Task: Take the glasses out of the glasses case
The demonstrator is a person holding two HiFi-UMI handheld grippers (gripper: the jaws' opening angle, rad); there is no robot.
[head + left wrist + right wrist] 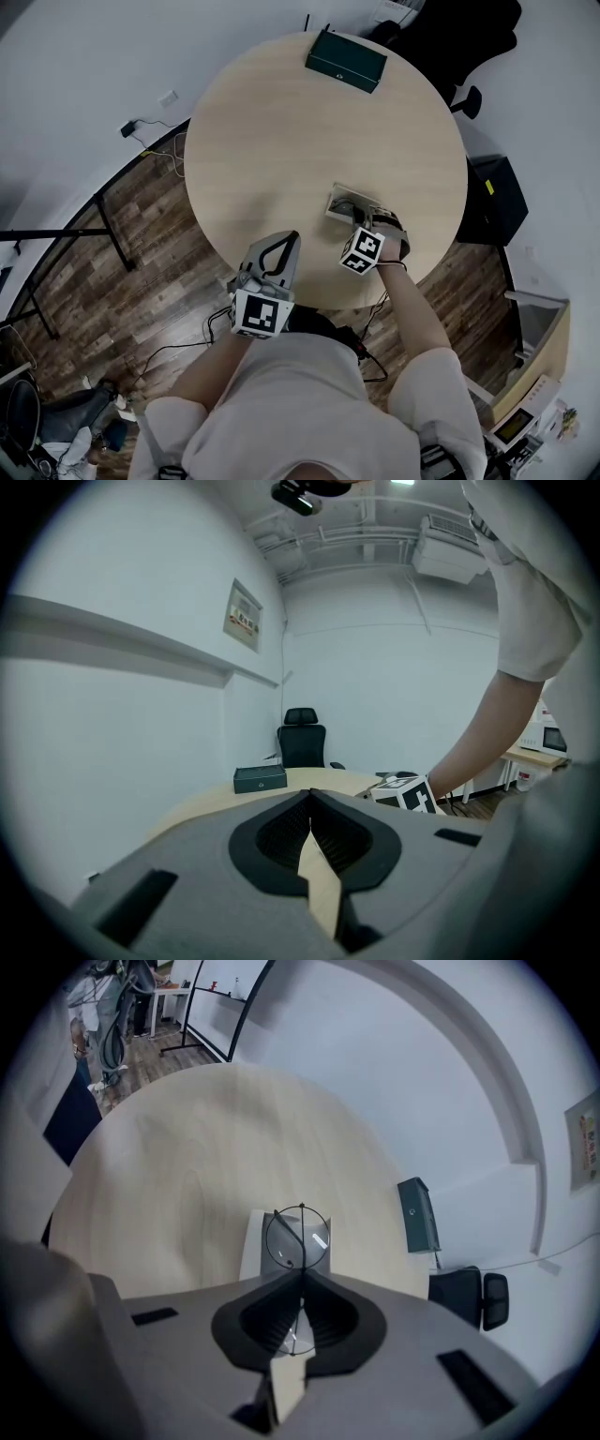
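Glasses (298, 1235) we found clenched at the bridge by the right gripper (301, 1277) above the glasses case (251, 1251), for withdrawal; left gripper (310, 797), closed empty, stood clear at seven o'clock.

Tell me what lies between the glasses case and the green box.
Nothing: the table is bare between glasses case and green box, seen in the head view.
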